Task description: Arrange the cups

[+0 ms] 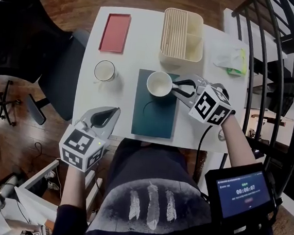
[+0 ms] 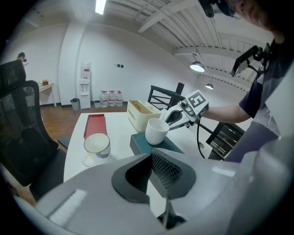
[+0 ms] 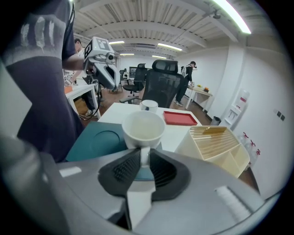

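A white cup (image 1: pixel 159 83) stands on the far end of a teal mat (image 1: pixel 154 118), its handle toward the right. My right gripper (image 1: pixel 177 86) is shut on that handle; in the right gripper view the handle (image 3: pixel 144 155) sits pinched between the ribbed pads, with the cup (image 3: pixel 143 128) just beyond. A clear glass cup (image 1: pixel 105 70) with a pale inside stands on the white table (image 1: pixel 129 61), left of the mat. My left gripper (image 1: pixel 114 112) is shut and empty at the table's near left edge, well short of the glass cup (image 2: pixel 96 144).
A red tray (image 1: pixel 115 32) lies at the table's far left. A cream slatted organizer (image 1: pixel 182 34) stands just behind the mat. A crumpled green-and-white packet (image 1: pixel 234 62) lies at the far right. An office chair (image 1: pixel 58 75) is left of the table, and black railings (image 1: pixel 282 60) are to the right.
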`<state>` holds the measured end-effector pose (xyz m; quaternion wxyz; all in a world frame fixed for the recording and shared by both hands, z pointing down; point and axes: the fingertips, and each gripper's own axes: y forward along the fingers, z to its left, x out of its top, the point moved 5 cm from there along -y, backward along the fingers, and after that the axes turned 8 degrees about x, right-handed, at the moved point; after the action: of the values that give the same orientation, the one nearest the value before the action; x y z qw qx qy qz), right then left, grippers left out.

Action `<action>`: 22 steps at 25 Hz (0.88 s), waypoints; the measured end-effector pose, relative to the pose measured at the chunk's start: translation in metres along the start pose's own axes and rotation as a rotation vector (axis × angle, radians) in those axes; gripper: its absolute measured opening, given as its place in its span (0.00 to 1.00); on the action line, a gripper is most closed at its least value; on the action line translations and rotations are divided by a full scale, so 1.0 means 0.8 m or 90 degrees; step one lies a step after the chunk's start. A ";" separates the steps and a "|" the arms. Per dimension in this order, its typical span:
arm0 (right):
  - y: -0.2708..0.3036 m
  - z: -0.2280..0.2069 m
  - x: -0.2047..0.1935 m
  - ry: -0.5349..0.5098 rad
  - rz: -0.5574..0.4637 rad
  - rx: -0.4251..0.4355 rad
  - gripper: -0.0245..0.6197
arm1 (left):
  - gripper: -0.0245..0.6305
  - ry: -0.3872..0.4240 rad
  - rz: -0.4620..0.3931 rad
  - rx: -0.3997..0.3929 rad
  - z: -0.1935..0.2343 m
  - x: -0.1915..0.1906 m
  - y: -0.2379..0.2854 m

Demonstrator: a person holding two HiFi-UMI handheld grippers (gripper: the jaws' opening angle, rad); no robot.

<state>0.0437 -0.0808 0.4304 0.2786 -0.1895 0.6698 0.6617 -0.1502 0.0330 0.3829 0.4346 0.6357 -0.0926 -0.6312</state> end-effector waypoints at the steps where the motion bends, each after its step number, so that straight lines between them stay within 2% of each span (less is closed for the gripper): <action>1: -0.001 0.000 0.001 0.004 -0.006 0.000 0.14 | 0.06 -0.004 -0.001 -0.004 0.000 0.001 -0.001; 8: -0.014 0.005 0.002 -0.018 0.012 -0.008 0.15 | 0.06 -0.006 -0.005 -0.014 0.001 0.005 -0.006; 12: -0.024 0.004 0.000 -0.010 0.004 -0.022 0.14 | 0.06 -0.004 -0.006 -0.016 -0.002 0.005 -0.006; 17: -0.047 0.005 0.008 0.007 -0.051 -0.044 0.14 | 0.06 0.004 -0.007 -0.017 -0.009 0.006 -0.007; 22: -0.076 0.010 0.031 -0.003 -0.104 -0.074 0.14 | 0.06 0.012 -0.011 -0.019 -0.015 0.010 -0.013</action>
<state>0.0634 -0.0730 0.3679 0.3215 -0.2576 0.6120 0.6751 -0.1425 0.0393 0.3683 0.4394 0.6358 -0.0736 -0.6302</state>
